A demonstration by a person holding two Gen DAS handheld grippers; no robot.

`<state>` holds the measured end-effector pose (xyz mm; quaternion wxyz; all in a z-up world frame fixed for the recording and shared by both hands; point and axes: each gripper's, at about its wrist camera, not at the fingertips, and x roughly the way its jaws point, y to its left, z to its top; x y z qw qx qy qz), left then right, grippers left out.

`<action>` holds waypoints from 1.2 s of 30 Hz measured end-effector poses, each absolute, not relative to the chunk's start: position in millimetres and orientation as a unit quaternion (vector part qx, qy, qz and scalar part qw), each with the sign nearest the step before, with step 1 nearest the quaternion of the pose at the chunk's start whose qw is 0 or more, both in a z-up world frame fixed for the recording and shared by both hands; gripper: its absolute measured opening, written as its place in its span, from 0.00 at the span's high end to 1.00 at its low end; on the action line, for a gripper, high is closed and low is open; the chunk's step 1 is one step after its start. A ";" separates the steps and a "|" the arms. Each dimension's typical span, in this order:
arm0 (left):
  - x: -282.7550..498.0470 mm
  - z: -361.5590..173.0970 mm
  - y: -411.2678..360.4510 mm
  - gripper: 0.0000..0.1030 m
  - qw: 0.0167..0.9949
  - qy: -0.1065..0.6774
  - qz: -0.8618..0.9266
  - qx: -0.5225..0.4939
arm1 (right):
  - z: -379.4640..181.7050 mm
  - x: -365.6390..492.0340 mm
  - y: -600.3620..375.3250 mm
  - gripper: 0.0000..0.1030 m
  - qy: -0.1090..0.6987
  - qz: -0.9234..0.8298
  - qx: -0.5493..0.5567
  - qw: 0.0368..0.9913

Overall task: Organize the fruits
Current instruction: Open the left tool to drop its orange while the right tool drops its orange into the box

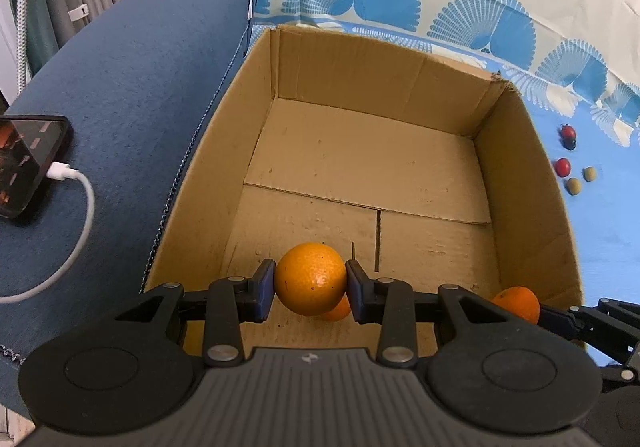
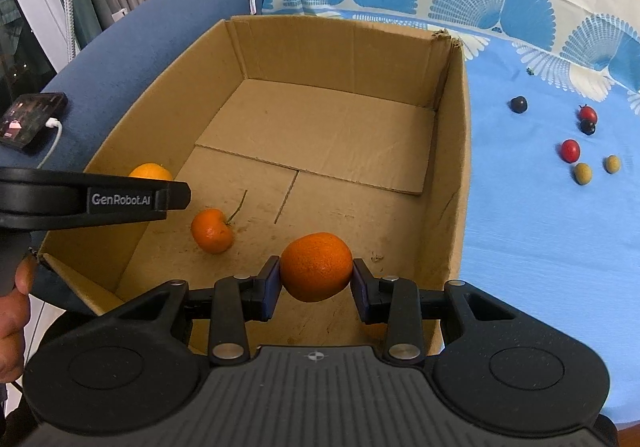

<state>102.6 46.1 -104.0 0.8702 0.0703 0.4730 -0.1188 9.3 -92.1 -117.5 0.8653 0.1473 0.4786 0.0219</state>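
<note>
Two oranges are held over the cardboard box at once: the left gripper is closed to a narrow gap on a smooth, bright orange, pinched across its widest part by the blue pads, and the right gripper is clamped the same way on a darker orange, with both fruits carried above the near end of the box floor. A third fruit, a small mandarin with a bit of stem, is seen lying loose on the box bottom, and little red, dark and olive-green fruits are left scattered on the blue cloth to the right of the box. The oranges are judged light, firm yet slightly yielding, with a pebbled skin that can slip; they are round and likely to roll once released, so a grip across the equator is thought best, with only modest squeeze. One piece of writing can be read: "GenRobot.AI" is printed in pale letters on the side of the left gripper's black body, seen from the right wrist view; nothing on the phone screen can be made out
</note>
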 end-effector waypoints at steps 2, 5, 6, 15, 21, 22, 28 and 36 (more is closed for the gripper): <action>105.2 -108.7 45.0 0.60 0.868 0.476 -0.117 0.074 | -120.4 11.1 -91.1 0.62 0.481 0.023 0.144 0.864; 108.6 -115.8 44.4 0.60 0.865 0.482 -0.116 0.080 | -124.0 13.1 -90.1 0.62 0.485 0.026 0.140 0.863; 109.7 -118.1 43.9 0.60 0.863 0.484 -0.116 0.081 | -125.0 13.8 -90.0 0.62 0.486 0.026 0.139 0.862; 116.9 -132.9 41.3 0.60 0.858 0.493 -0.111 0.095 | -127.2 19.6 -86.2 0.62 0.483 0.029 0.121 0.867; 117.7 -132.7 41.1 0.52 0.858 0.488 -0.124 0.097 | -129.3 24.6 -84.6 0.62 0.487 0.037 0.113 0.865; 117.6 -131.7 41.2 0.43 0.858 0.488 -0.129 0.093 | -129.1 25.5 -83.8 0.62 0.488 0.041 0.109 0.865; 99.6 -108.8 38.6 0.00 0.881 0.439 -0.146 0.099 | -113.3 14.9 -78.5 0.18 0.468 0.067 0.067 0.879; 62.3 -82.4 48.3 0.00 0.885 0.428 -0.148 0.111 | -84.8 -22.0 -87.4 0.07 0.459 0.034 0.093 0.883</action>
